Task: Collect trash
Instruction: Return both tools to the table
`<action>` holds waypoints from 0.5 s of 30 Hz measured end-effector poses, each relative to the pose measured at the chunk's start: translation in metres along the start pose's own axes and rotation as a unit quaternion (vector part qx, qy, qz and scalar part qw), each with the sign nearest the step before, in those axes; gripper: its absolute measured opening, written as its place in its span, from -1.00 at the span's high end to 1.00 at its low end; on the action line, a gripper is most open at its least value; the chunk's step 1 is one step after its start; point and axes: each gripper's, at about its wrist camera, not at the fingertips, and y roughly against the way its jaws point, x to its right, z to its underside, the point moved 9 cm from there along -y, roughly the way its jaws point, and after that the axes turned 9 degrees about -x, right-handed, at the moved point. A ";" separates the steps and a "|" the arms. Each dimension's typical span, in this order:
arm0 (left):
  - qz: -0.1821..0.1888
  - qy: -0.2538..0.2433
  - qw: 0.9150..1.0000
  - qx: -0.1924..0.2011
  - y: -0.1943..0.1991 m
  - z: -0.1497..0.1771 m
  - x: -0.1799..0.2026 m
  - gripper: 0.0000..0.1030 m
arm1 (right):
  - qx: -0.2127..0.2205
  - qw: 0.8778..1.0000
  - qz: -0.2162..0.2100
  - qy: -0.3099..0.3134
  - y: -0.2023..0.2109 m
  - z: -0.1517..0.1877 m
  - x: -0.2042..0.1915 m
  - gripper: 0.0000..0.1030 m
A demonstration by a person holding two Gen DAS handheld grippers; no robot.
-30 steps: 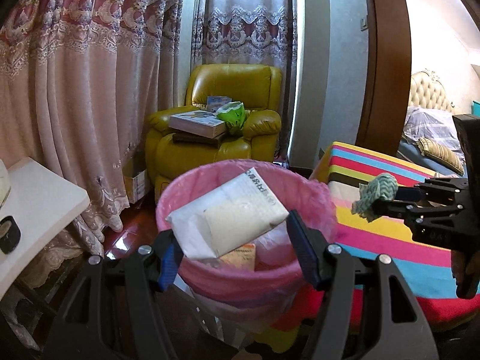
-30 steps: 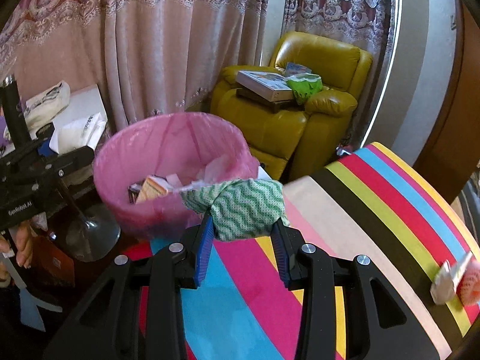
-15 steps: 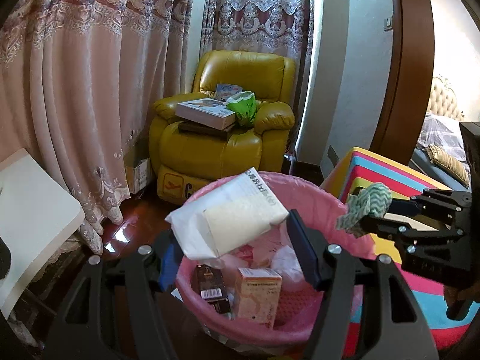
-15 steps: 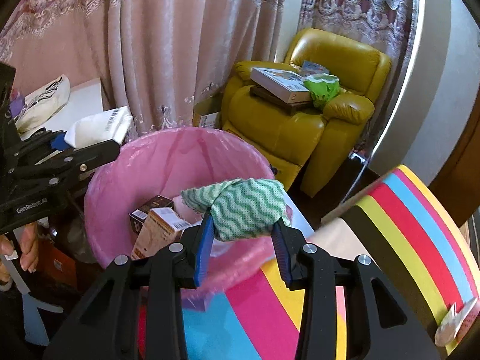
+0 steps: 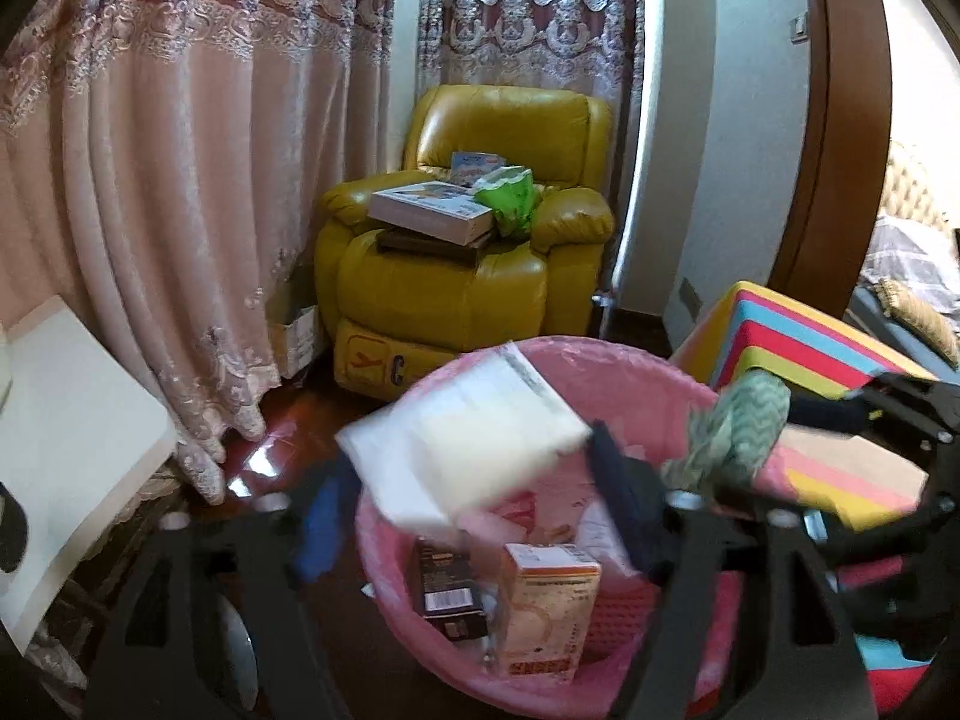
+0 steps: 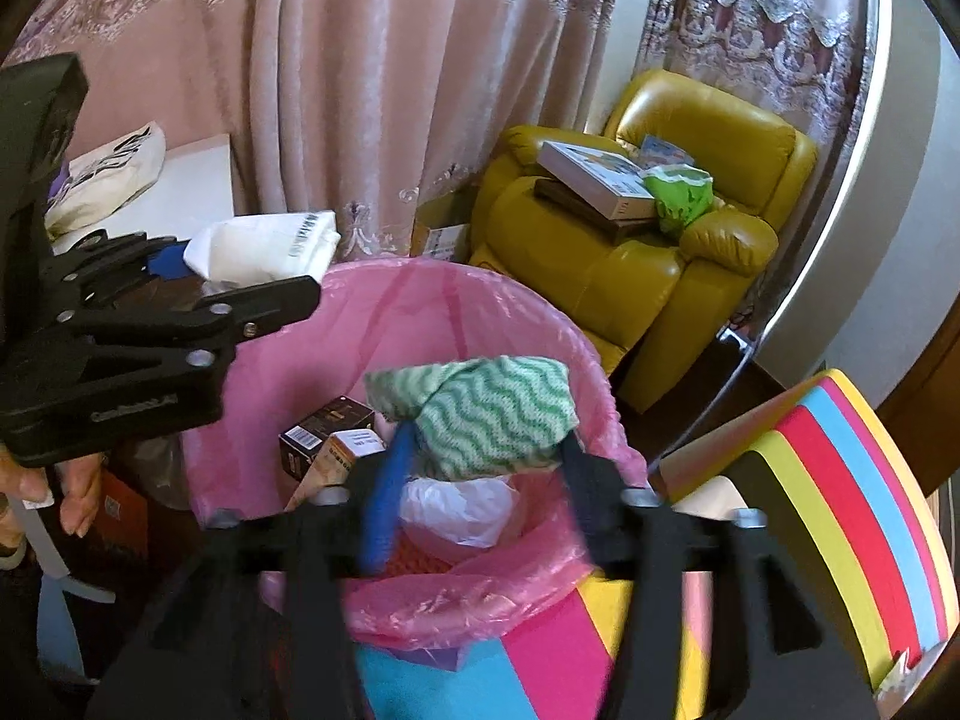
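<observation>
My left gripper [image 5: 462, 498] jaws have just been opening, white packet [image 5: 474, 444] between them; my right gripper [image 6: 480, 480] jaws likewise, releasing the green cloth [image 6: 486, 414] over the pink bin [image 6: 420, 312].

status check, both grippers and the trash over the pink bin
Both hand-held grippers just opened: left releasing white packet, right releasing green cloth. Both over pink bin. Nothing blocking.

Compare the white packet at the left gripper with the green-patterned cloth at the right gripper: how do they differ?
The white packet is flat, pale and plain with a printed edge; the green cloth is bunched, with a green-and-white wave pattern. The packet looks broader than the cloth. Both sit over the pink-lined bin, between jaws that have just been opening: those of the left gripper and the right gripper.
</observation>
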 end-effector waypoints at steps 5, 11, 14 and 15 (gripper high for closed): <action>-0.055 0.004 0.998 0.032 0.017 -0.002 -0.014 -0.91 | 0.018 1.000 0.015 0.009 0.021 0.006 0.008 -0.60; -0.068 0.005 0.996 0.055 0.046 0.010 -0.011 -0.91 | 0.034 0.999 0.033 -0.017 0.064 0.034 0.036 -0.63; -0.041 0.009 0.997 0.062 0.059 0.022 0.007 -0.91 | 0.042 0.997 0.040 -0.040 0.087 0.059 0.055 -0.63; -0.032 0.011 0.997 0.062 0.063 0.025 0.013 -0.91 | 0.043 0.997 0.042 -0.053 0.094 0.069 0.063 -0.63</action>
